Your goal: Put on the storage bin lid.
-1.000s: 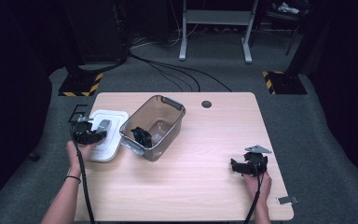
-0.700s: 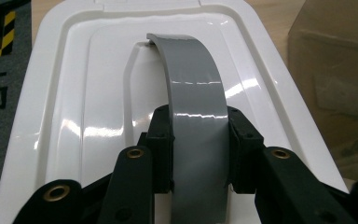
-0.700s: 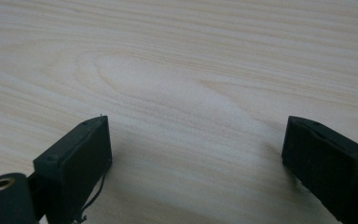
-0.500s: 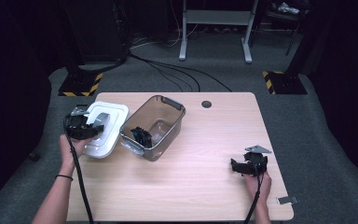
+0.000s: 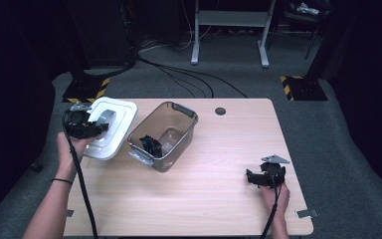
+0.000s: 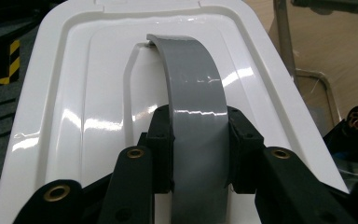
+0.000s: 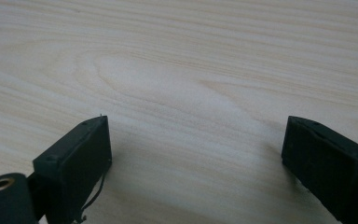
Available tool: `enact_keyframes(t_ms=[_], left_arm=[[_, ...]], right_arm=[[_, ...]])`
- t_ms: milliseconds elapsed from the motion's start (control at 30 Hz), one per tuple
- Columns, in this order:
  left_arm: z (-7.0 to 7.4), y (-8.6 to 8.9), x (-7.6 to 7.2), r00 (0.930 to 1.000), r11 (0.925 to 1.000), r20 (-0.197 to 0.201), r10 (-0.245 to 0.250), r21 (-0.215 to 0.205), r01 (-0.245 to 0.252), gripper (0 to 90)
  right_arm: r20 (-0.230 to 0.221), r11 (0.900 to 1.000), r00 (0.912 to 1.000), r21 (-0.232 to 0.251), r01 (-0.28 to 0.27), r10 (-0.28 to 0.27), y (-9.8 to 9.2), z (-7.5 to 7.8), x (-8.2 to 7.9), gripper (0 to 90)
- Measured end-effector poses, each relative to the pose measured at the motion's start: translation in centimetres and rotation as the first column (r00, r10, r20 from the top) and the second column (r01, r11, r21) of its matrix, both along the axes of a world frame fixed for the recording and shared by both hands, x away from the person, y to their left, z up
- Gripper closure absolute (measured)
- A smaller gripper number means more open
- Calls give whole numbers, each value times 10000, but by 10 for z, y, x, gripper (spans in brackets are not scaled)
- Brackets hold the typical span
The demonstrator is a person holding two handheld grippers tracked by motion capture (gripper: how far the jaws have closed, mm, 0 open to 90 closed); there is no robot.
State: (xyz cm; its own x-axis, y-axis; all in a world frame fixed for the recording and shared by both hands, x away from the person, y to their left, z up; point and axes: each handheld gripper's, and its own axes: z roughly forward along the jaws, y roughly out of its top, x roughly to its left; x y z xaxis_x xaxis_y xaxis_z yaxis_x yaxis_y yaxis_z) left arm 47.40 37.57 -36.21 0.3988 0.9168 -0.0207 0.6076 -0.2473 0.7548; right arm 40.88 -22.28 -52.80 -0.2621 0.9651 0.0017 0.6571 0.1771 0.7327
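— Where's the lid [image 5: 110,127]?

— Mid-left of the high view, tilted beside the clear bin [image 5: 163,134]; my left claw [image 6: 199,154] pinches its grey handle [image 6: 196,98]. Right claw [image 7: 196,154] gapes, holding nothing, over bare table [image 7: 177,56].

— Risk?

— Glossy handle (narrow pinch): tilt further and the lid could slip free.

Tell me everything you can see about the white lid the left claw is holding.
The white lid is a glossy, plastic-looking rounded rectangle with a stepped raised rim and a grey arched handle across its recessed middle. The left claw is shut on that handle, holding the lid tilted at the table's left edge, beside the clear bin. Whether it touches the bin or table cannot be told.
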Motion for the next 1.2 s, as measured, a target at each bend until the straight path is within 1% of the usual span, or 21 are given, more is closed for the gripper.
enact_keyframes(t_ms=[33, 67, 100, 300, 333, 367, 467, 567, 633, 667, 700, 767, 833, 900, 933, 967, 1033, 1067, 1200], left_arm=[[2, -1, 0, 10000, 10000, 2, 28, -67, -28, 678], [6, -3, 0, 10000, 10000, 19, -68, -5, 68, 678], [8, -5, -1, 10000, 10000, 15, -64, -57, 64, 678], [24, -15, 0, 9992, 9991, 45, -408, 98, 407, 678], [29, -19, 0, 9985, 9984, 5, -539, 177, 539, 678], [29, -19, 0, 9985, 9984, 5, -539, 177, 539, 678], [37, -26, 0, 9975, 9974, 60, -702, 189, 700, 678], [45, -33, 1, 9952, 9949, 12, -982, 211, 981, 678], [50, -40, 2, 9929, 9922, -30, -1190, 357, 1191, 678], [51, -43, 2, 9927, 9922, 3, -1204, 331, 1203, 678], [54, -46, 2, 9908, 9900, -39, -1353, 393, 1354, 678], [57, -51, 3, 9891, 9883, -49, -1475, 383, 1475, 678], [61, -56, 5, 9870, 9863, -145, -1600, 376, 1604, 678], [63, -63, 6, 9851, 9845, -134, -1715, 355, 1719, 677], [64, -66, 7, 9837, 9830, -198, -1788, 380, 1795, 677], [64, -68, 7, 9834, 9829, -186, -1807, 324, 1812, 677], [66, -73, 9, 9799, 9793, -282, -1974, 402, 1985, 677], [66, -78, 10, 9798, 9794, -268, -1984, 330, 1992, 677], [67, -89, 15, 9753, 9755, -443, -2162, 325, 2177, 678]], right_arm=[[2, 10000, 10000, 1, 1, -1, 0, 0, 0, 75], [2, 10000, 10000, 3, -2, 2, 0, 0, 0, 75], [2, 10000, 10000, -2, -5, 5, 0, 0, 0, 75], [1, 10000, 10000, -12, 0, 0, 0, 0, 0, 75], [6, 10000, 10000, -1, -2, 2, 0, 0, 0, 75], [6, 10000, 10000, -1, -2, 2, 0, 0, 0, 75], [-2, 10000, 10000, -8, 3, -3, 0, 0, 0, 75], [-1, 10000, 10000, -9, 3, -3, 0, 0, 0, 75], [0, 10000, 10000, -10, 2, -2, 0, 0, 0, 75], [0, 10000, 10000, -12, 2, -2, 0, 0, 0, 75], [1, 10000, 10000, -12, 4, -4, 0, 0, 0, 75], [4, 10000, 10000, -14, 3, -3, 0, 0, 0, 75], [1, 10000, 10000, -11, 4, -4, 0, 0, 0, 75], [-2, 10000, 10000, -10, 5, -5, 0, 0, 0, 75], [0, 10000, 10000, -12, 3, -3, 0, 0, 0, 75], [0, 10000, 10000, -12, 3, -3, 0, 0, 0, 75], [-3, 10000, 10000, -10, 3, -3, 0, 0, 0, 75], [2, 10000, 10000, -10, 3, -3, 0, 0, 0, 75], [0, 10000, 10000, -10, 4, -4, 0, 0, 0, 75]])
